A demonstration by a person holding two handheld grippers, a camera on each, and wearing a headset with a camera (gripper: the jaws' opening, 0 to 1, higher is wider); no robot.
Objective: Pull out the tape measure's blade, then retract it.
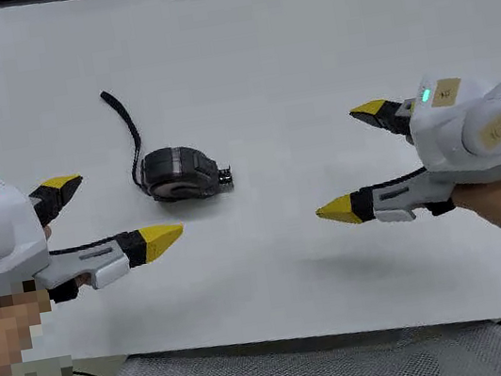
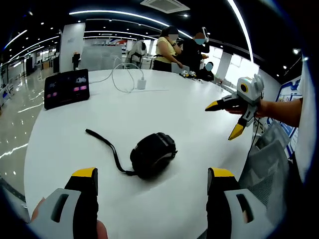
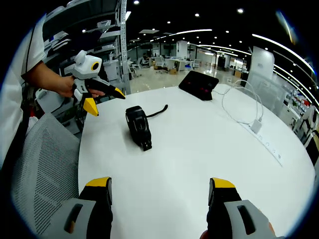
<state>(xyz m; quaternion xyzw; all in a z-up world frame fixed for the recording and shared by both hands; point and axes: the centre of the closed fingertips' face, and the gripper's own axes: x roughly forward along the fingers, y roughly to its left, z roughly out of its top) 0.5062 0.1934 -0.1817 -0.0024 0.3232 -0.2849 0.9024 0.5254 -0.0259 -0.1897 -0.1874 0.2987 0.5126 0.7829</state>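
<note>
The left claw [image 1: 125,206] is wide open. The right claw [image 1: 340,162] is wide open too. Their yellow tips point toward each other, and the two claws are well apart.

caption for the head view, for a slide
Open left gripper and open right gripper flank a black tape measure lying on the white table, blade not yet pulled out.
</note>
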